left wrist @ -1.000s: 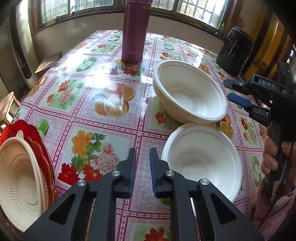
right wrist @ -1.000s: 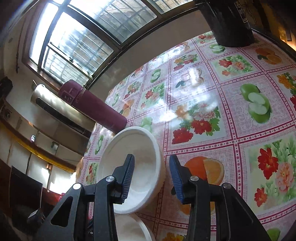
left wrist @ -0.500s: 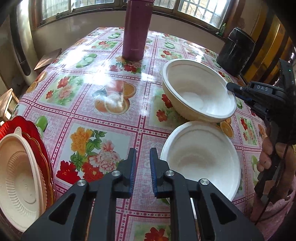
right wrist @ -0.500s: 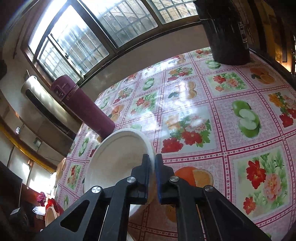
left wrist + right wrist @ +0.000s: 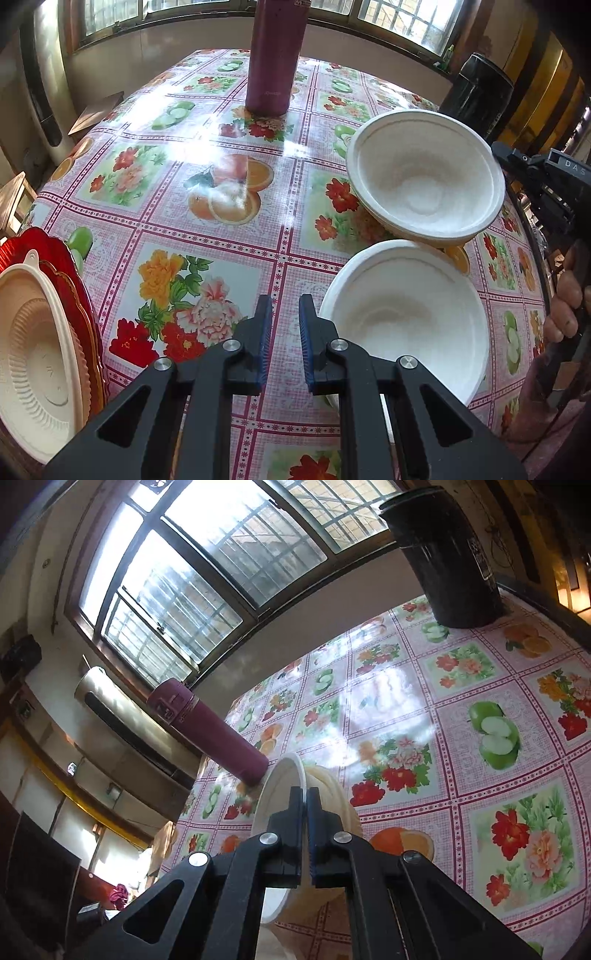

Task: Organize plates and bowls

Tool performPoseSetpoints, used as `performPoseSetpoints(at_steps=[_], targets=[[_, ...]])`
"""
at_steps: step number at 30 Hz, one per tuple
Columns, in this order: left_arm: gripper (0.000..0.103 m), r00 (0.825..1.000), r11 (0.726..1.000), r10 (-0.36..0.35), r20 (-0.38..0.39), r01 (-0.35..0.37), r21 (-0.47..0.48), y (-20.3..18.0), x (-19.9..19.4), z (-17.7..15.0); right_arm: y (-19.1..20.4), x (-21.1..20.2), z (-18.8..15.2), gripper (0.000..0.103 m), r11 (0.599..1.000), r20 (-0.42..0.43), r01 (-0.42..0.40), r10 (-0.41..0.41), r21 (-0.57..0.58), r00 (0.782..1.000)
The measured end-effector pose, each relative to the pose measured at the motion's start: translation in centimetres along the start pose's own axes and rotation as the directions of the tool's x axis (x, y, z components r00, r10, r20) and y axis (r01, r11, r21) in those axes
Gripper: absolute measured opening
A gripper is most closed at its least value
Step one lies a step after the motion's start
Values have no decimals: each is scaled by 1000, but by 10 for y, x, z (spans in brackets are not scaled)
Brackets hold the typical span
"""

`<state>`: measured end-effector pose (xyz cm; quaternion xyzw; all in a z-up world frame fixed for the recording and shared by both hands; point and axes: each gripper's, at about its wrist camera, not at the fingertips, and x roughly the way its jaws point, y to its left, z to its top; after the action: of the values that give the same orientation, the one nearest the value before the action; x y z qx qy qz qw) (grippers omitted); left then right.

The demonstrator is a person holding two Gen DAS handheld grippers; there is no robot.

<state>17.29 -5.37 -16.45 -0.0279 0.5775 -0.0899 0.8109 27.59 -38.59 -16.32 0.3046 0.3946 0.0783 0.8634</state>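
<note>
The right gripper [image 5: 306,805] has its fingers clenched on the rim of the far white bowl [image 5: 424,177], which hangs tilted just above and behind the near white bowl [image 5: 402,314] on the flowered surface [image 5: 207,206]. What the nesting turns on: the near bowl lies directly below and toward the person from the held one. The left gripper [image 5: 282,328] hovers beside the near bowl's left rim, fingers slightly parted, grasping nothing, plates [image 5: 33,350] stacked at its far left
</note>
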Motion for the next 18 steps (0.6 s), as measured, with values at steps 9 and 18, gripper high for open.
performPoseSetpoints(at_steps=[9, 18], targets=[[12, 1000, 1000, -4, -21, 3, -18, 5, 8, 1, 31, -36, 1, 1, 994, 147, -61, 74, -94, 986], [12, 1000, 1000, -8, -13, 8, -30, 5, 6, 3, 53, -60, 1, 1, 980, 171, -149, 170, -129, 970]])
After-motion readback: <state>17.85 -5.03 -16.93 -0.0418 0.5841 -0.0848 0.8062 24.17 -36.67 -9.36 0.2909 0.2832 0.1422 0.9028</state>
